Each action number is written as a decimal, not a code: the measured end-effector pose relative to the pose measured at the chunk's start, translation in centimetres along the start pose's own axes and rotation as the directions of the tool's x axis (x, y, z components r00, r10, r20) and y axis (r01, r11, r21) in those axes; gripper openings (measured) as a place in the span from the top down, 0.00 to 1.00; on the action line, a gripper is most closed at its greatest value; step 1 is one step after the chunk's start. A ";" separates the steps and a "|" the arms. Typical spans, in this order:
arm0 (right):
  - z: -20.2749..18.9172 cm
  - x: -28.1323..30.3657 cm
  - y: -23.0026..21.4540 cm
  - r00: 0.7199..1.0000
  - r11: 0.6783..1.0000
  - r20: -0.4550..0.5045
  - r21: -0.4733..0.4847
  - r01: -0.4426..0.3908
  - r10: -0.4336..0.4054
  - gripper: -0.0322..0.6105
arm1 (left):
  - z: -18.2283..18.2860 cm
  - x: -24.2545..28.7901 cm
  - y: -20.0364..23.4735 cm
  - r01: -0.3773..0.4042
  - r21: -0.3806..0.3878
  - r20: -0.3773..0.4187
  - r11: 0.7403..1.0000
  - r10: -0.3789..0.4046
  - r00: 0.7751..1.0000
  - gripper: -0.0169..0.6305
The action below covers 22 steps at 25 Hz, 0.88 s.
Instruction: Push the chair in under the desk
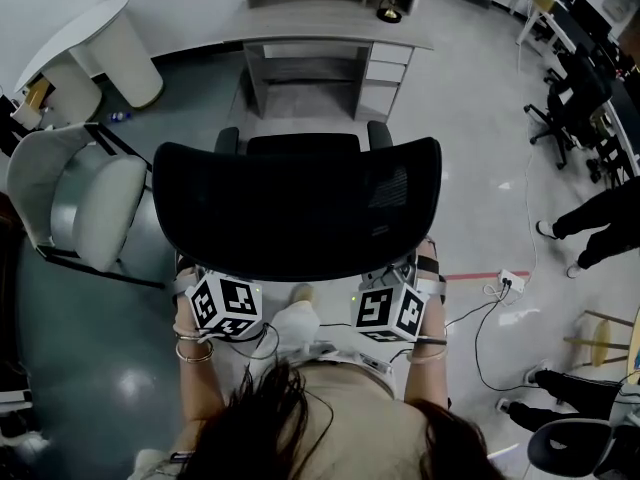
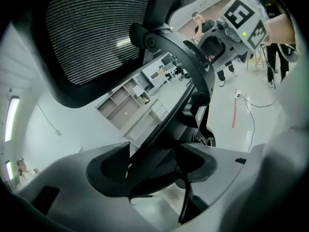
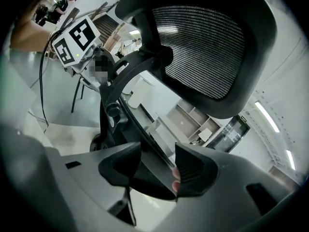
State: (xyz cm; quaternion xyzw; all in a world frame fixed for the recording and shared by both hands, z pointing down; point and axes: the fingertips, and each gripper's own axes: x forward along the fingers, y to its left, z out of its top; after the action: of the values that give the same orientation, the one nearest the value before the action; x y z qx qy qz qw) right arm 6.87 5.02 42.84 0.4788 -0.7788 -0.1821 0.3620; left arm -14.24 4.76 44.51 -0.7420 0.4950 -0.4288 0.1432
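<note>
The left gripper (image 2: 155,164) and right gripper (image 3: 158,166) are both standing unclenched astride the chair (image 1: 300,203) back, the desk (image 1: 330,28) lying straight ahead.

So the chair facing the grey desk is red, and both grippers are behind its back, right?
No. The chair is black, not red, as the head view shows. It does face the grey desk, with the left gripper and right gripper behind its back.
</note>
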 end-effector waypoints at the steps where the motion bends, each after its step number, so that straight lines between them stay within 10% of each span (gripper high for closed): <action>1: 0.0 0.0 0.0 1.000 1.000 -0.004 -0.002 -0.001 0.001 0.63 | 0.1 0.1 -0.1 0.006 0.004 0.000 1.000 -0.006 1.000 0.54; 22: 0.4 2.4 -0.1 0.993 0.991 -0.004 0.063 -0.120 0.120 0.68 | 0.4 2.1 1.3 0.058 0.041 0.010 0.998 -0.058 0.998 0.54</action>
State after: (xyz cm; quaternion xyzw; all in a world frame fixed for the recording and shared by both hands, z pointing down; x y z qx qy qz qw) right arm 5.95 2.81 43.49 0.4430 -0.8101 -0.1333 0.3601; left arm -14.38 2.24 44.51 -0.7553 0.4638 -0.4386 0.1484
